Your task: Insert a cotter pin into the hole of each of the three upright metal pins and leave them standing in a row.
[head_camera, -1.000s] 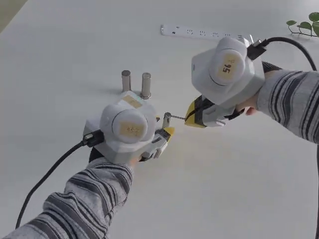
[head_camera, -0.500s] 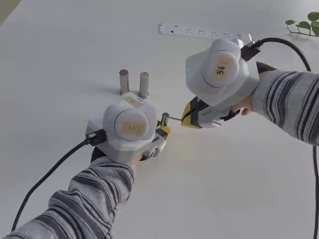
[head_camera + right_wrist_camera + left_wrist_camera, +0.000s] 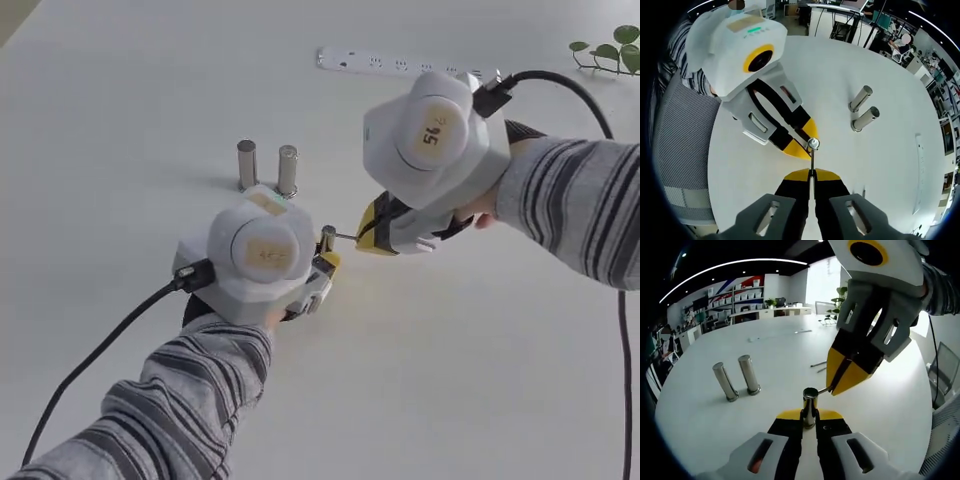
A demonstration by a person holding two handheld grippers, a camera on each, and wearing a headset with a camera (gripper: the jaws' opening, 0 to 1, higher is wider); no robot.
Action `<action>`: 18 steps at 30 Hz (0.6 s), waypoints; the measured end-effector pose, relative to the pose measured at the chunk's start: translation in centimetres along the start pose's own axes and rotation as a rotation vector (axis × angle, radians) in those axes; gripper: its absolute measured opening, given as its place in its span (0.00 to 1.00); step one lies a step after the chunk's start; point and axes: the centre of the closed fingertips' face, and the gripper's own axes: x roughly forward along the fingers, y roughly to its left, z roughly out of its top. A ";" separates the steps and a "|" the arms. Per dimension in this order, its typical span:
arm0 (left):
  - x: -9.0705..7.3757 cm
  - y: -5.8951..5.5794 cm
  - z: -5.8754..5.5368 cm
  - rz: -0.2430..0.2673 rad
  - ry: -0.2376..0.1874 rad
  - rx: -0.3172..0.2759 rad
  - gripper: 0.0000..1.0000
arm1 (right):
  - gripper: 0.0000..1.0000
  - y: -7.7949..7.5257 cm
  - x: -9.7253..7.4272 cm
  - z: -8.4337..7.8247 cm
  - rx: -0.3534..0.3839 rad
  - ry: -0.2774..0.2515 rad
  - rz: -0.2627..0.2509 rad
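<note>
Right gripper (image 3: 362, 236) nearer than before, clamped on cotter pin (image 3: 812, 160), horizontal, tip at upright metal pin (image 3: 810, 402) pinched by left gripper (image 3: 809, 416); hole entry indiscernible.

**Around the white table**

A wide white table (image 3: 470, 360) takes up the scene. Near its far edge lies a long white power strip (image 3: 400, 63), and at the far right a few green leaves of a plant (image 3: 608, 48) reach in. Beyond the table, shelves (image 3: 737, 294) of boxes line the far wall, and a chair (image 3: 942, 371) stands at the right.
</note>
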 end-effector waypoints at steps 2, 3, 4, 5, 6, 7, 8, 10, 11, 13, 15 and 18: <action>0.0 0.0 0.0 0.000 0.001 0.004 0.05 | 0.00 0.0 0.0 0.1 0.001 -0.003 -0.001; 0.0 -0.1 0.0 -0.001 0.000 0.020 0.05 | 0.00 -0.1 -0.1 0.1 0.002 -0.003 -0.002; 0.0 -0.1 0.0 0.001 0.000 0.029 0.05 | 0.00 0.0 -0.1 0.2 0.001 -0.007 -0.001; 0.0 -0.1 -0.1 0.002 0.001 0.040 0.05 | 0.00 0.0 -0.2 0.3 -0.002 -0.015 0.002; 0.0 -0.1 -0.1 0.003 0.001 0.039 0.05 | 0.00 0.0 -0.2 0.5 -0.001 -0.024 0.001; 0.0 -0.1 0.0 0.005 -0.001 0.034 0.05 | 0.00 0.0 -0.2 0.6 -0.001 -0.025 0.001; 0.0 -0.1 0.0 0.005 -0.001 0.029 0.05 | 0.00 0.0 -0.2 0.7 -0.002 -0.025 0.001; 0.1 0.0 -0.1 0.005 0.000 0.027 0.05 | 0.00 0.0 -0.2 0.6 -0.001 -0.022 0.001; 0.1 0.0 0.0 0.005 0.001 0.026 0.05 | 0.00 0.0 -0.2 0.6 -0.001 -0.022 0.002; 0.1 0.0 -0.1 0.007 0.000 0.023 0.05 | 0.00 0.0 -0.1 0.7 -0.002 -0.023 -0.001; 0.1 0.0 0.0 0.009 -0.002 0.023 0.05 | 0.00 -0.1 -0.1 0.8 0.004 -0.027 -0.003; 0.1 0.0 -0.1 0.010 -0.004 0.018 0.05 | 0.00 -0.1 0.0 1.1 0.013 -0.036 -0.006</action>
